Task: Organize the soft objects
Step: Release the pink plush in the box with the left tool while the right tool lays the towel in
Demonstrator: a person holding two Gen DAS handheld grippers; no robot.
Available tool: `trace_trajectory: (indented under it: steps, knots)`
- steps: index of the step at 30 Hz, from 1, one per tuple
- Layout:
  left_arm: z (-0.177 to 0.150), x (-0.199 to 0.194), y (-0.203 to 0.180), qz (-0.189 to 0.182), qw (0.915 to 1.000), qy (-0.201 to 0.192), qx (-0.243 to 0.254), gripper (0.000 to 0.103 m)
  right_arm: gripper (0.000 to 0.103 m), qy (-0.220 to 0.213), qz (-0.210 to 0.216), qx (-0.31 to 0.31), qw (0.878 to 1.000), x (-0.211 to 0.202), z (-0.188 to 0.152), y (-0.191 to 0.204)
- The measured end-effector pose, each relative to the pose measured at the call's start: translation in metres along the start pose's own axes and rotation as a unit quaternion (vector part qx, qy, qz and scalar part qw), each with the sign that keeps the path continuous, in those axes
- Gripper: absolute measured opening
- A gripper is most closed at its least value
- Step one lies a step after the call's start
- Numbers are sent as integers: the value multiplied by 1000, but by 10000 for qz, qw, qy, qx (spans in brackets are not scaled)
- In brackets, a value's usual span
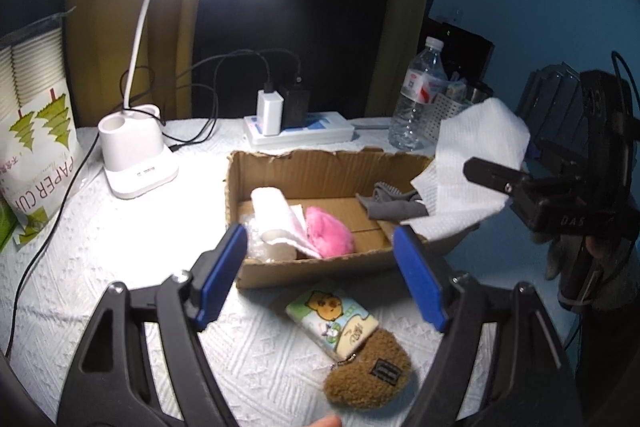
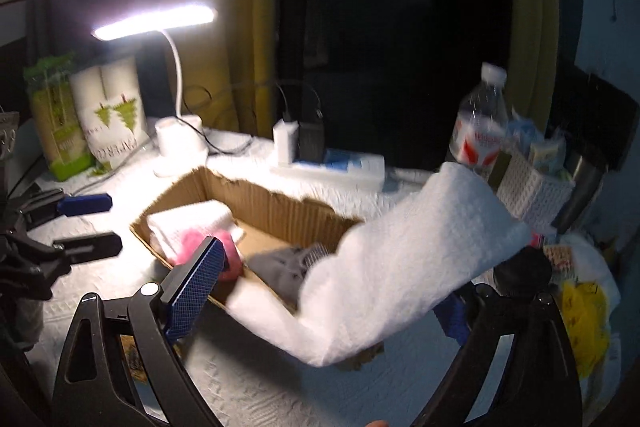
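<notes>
An open cardboard box (image 1: 328, 163) (image 2: 260, 205) holds a rolled white cloth (image 1: 276, 219) (image 2: 192, 223), a pink fluffy item (image 1: 332, 233) (image 2: 192, 243) and a grey cloth (image 1: 394, 205) (image 2: 276, 267). My left gripper (image 1: 320, 279) is open and empty, just in front of the box, above a tissue pack (image 1: 332, 315) and a brown plush pouch (image 1: 370, 373). My right gripper (image 2: 324, 291) is open; a white paper towel (image 2: 400, 267) (image 1: 468, 171) drapes off its right finger over the box's right end.
A lit white desk lamp (image 1: 138, 155) (image 2: 176, 143), a power strip with chargers (image 1: 298, 131) (image 2: 332, 163), a water bottle (image 1: 418, 99) (image 2: 480, 123), a paper cup pack (image 1: 38, 155) and a white basket (image 2: 532, 195) stand behind the box on the white tablecloth (image 1: 100, 267).
</notes>
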State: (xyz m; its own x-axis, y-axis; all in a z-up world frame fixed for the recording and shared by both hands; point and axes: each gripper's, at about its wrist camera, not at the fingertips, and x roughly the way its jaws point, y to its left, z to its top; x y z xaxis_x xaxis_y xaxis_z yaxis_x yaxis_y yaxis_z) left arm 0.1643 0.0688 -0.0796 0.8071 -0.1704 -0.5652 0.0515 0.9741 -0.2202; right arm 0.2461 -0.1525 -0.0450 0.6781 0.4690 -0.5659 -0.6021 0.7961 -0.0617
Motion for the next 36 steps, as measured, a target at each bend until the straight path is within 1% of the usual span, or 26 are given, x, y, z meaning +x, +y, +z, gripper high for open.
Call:
trace_trajectory:
  steps: [5,12,14,19,20,23,27,30,33,36]
  knots:
    - [-2,-8,6,59,9999,-83,-80,77,96,-5,145,-174,9997,5,13,10]
    - [-11,-14,32,238,9993,-69,-272,77,96,265,477,-442,9975,36,25,48]
    - [-15,-16,42,306,9990,-48,-336,77,96,375,640,-448,9962,46,26,60]
    - [-22,-20,65,419,9979,-17,-494,77,96,542,893,-417,9937,64,27,81]
    - [-24,-21,68,431,9978,-19,-509,77,96,588,928,-410,9931,68,27,85]
    - [-29,-23,75,439,9974,-12,-564,77,96,672,852,-411,9932,74,25,91]
    - [-32,-24,80,433,9973,5,-594,77,96,600,757,-402,9945,68,27,93]
    - [-31,-29,78,403,9976,-51,-566,77,96,407,642,-417,9962,53,33,92]
    - [-31,-34,73,369,9979,-93,-520,77,96,301,631,-429,9966,37,34,93]
    - [-33,-37,66,351,9982,-91,-481,77,96,296,658,-431,9965,26,28,96]
